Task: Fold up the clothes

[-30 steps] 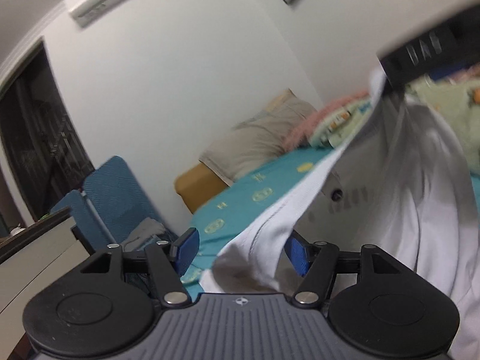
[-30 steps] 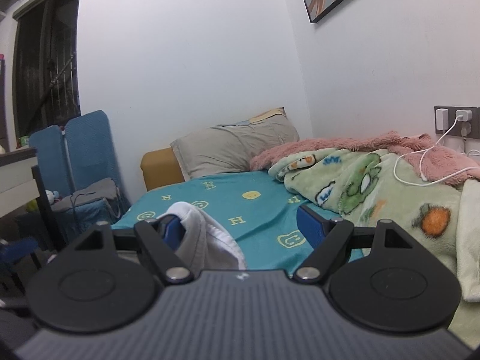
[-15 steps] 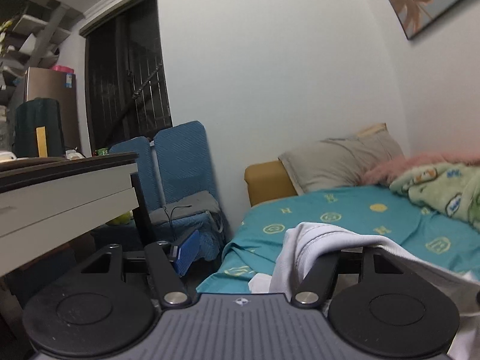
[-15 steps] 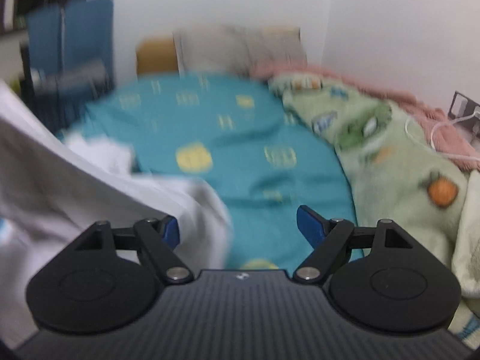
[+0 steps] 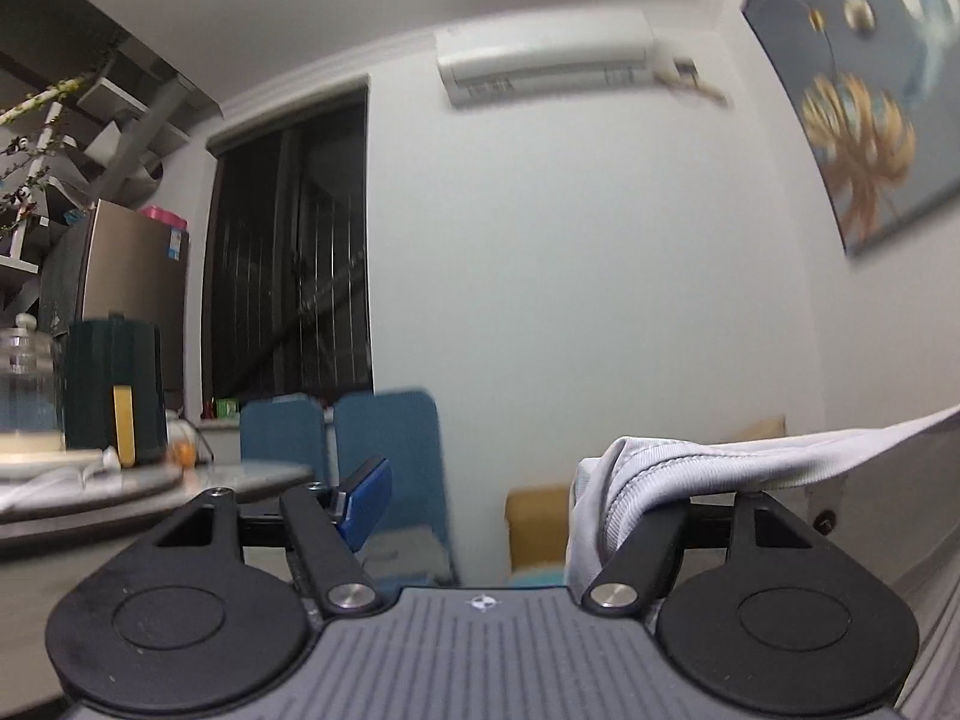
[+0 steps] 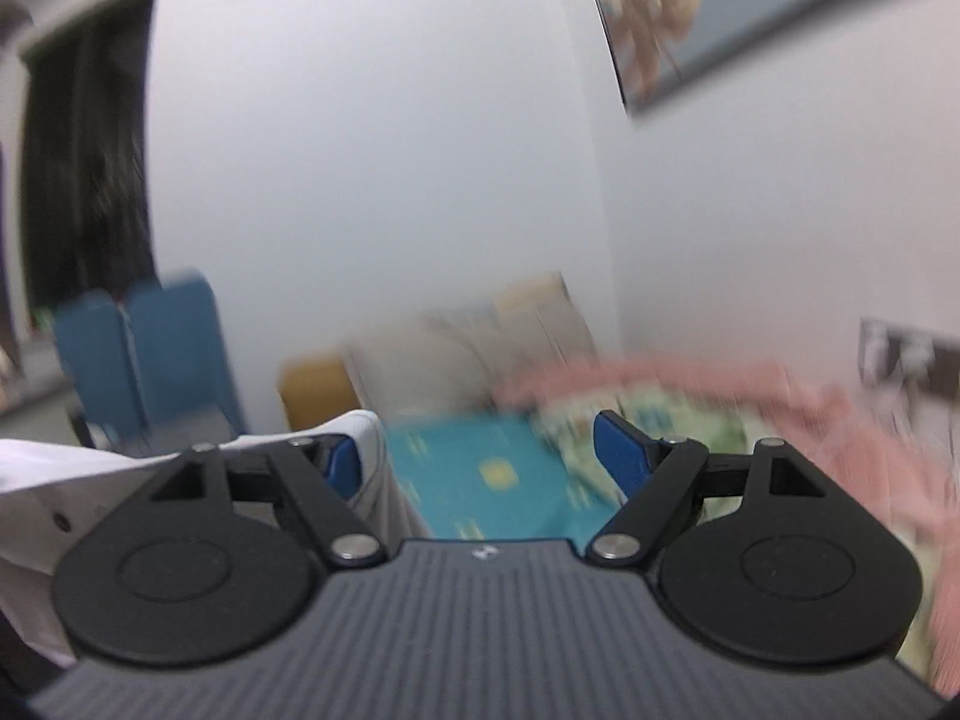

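It was a home bedroom: a bed (image 6: pixel 480 468) with pillows (image 6: pixel 444 360) (blurred), a wall air conditioner (image 5: pixel 552 63), a fridge (image 5: pixel 132 294).

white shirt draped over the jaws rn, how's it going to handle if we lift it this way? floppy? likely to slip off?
Probably very floppy: the white shirt bends limply over the left gripper finger and sags below it. Likely light, since it spans toward the right gripper in a thin, taut band. It may slip: both jaws stand open, so the cloth looks hooked, not clamped.
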`<state>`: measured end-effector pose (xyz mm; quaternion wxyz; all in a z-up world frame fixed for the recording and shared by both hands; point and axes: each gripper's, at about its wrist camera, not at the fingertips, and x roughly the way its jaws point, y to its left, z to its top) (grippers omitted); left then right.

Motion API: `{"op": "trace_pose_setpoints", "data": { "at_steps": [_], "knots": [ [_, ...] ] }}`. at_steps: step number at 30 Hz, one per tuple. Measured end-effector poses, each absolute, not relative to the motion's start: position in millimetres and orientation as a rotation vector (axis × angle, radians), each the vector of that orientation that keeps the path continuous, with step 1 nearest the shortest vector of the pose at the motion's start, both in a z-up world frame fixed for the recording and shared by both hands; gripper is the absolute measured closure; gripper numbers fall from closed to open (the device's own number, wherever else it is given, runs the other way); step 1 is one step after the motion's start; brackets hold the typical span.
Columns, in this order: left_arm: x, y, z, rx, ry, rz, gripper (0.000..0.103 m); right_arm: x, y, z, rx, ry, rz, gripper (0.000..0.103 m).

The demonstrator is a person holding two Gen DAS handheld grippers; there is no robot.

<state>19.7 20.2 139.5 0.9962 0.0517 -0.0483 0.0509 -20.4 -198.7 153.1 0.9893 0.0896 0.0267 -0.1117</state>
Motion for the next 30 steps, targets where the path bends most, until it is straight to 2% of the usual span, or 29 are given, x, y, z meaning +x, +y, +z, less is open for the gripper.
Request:
{"op": "trace_pose_setpoints", "data": {
  "at_steps": [9, 14, 17, 20, 23, 30],
  "knots": [
    [-88, 42, 351, 0.025, -0.245, -0.025, 0.032, -138, -179, 337, 0.139, -0.267, -0.184, 0.023],
    [-163, 36, 424, 0.029, -0.283, -0.102, 0.032, -212, -183, 397, 0.132, -0.363, -0.194, 0.021],
    [-186, 33, 449, 0.01, -0.236, -0.164, 0.032, -235, -188, 419, 0.122, -0.37, -0.212, 0.021],
    [-178, 33, 452, 0.006, -0.156, -0.212, 0.032, -232, -192, 420, 0.082, -0.322, -0.236, 0.02],
    [-132, 36, 432, 0.031, -0.037, -0.225, 0.032, -200, -200, 402, 0.067, -0.227, -0.233, 0.021],
    [14, 18, 339, 0.057, 0.159, -0.22, 0.032, -58, -217, 307, 0.083, 0.0, -0.238, 0.021]
  ]
}}
